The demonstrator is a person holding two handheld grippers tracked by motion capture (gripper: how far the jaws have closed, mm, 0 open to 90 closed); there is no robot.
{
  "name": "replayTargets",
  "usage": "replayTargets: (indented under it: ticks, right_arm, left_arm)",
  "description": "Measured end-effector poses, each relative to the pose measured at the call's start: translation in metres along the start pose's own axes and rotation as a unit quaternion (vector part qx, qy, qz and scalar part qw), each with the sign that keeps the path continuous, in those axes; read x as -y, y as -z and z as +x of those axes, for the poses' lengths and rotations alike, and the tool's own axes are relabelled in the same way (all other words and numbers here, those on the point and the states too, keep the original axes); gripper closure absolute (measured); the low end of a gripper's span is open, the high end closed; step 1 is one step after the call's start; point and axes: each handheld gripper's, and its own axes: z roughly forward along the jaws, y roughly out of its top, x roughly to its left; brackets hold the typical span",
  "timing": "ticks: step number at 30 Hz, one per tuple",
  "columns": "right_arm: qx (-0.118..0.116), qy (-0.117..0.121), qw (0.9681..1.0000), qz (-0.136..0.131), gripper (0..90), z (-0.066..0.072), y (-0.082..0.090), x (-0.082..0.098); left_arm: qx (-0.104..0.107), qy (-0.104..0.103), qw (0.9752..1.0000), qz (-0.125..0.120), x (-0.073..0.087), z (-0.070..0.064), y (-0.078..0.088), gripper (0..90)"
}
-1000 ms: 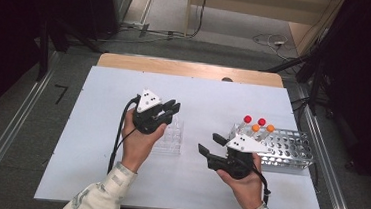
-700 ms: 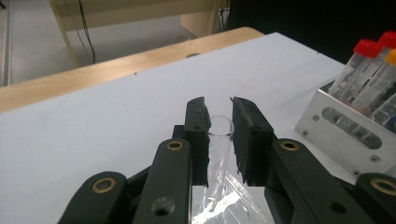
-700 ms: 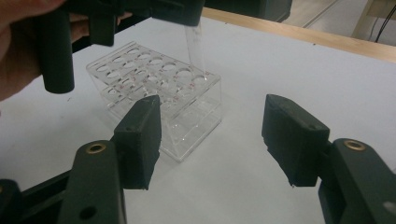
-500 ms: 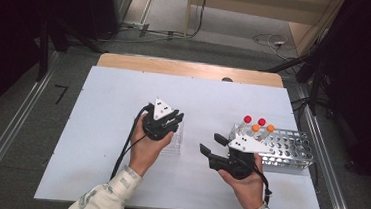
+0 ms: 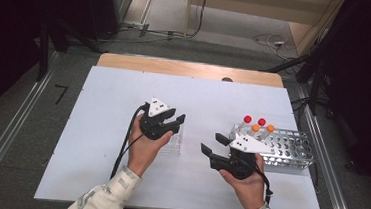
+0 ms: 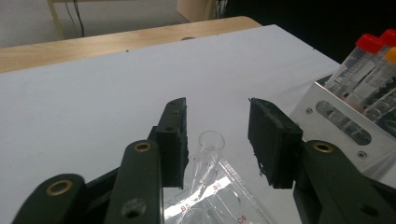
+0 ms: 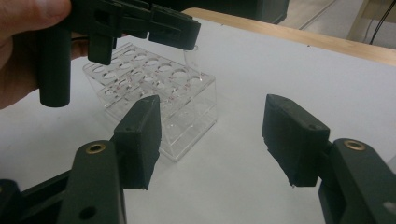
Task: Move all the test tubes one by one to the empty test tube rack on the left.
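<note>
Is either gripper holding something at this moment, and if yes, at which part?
Nothing is held. The left gripper has just been opening; the clear tube stands free between its jaws in the clear rack. The right gripper is open and empty.

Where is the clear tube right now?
In the left gripper view, the clear tube stands in the clear rack, between the open left gripper pads, untouched.
</note>
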Motion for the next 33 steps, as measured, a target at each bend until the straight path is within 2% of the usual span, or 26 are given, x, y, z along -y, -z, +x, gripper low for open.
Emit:
replayTargets:
  ticks: [3,5,8,11,14,17,21,27,33]
  right_arm:
    - [0.003,-0.002,1.0000,-0.002,35.6,-0.002,0.002,0.000]
    - [0.005,-0.004,1.0000,-0.003,35.2,-0.004,0.005,0.000]
    - [0.006,-0.007,0.9999,-0.005,34.8,-0.007,0.008,0.000]
    - [0.016,-0.009,0.9998,-0.011,34.0,-0.013,0.017,0.001]
    - [0.019,-0.013,0.9996,-0.015,32.7,-0.015,0.024,0.002]
    - [0.030,-0.007,0.9993,-0.020,28.0,-0.018,0.033,0.003]
    - [0.042,-0.014,0.9988,-0.022,22.3,-0.026,0.045,0.005]
    - [0.064,-0.016,0.9976,-0.021,14.9,-0.031,0.052,0.009]
    - [0.085,-0.020,0.9960,-0.017,14.7,-0.038,0.054,0.014]
  left_arm:
    - [0.010,0.010,0.9999,0.000,-0.001,0.001,0.001,46.0]
    - [0.014,0.026,0.9996,0.002,-0.002,0.001,0.002,37.3]
    - [0.015,0.030,0.9995,0.002,-0.002,0.002,0.004,34.1]
    - [0.014,0.031,0.9994,0.000,-0.003,0.001,0.006,26.4]
    - [0.013,0.031,0.9994,-0.001,-0.003,0.002,0.008,25.3]
    - [0.008,0.028,0.9996,-0.002,-0.003,0.002,0.008,23.3]
    - [0.002,0.026,0.9996,-0.006,-0.003,0.002,0.009,22.1]
    - [-0.001,0.025,0.9996,-0.009,-0.004,0.002,0.011,20.3]
    - [-0.004,0.028,0.9996,-0.010,-0.004,0.003,0.012,18.9]
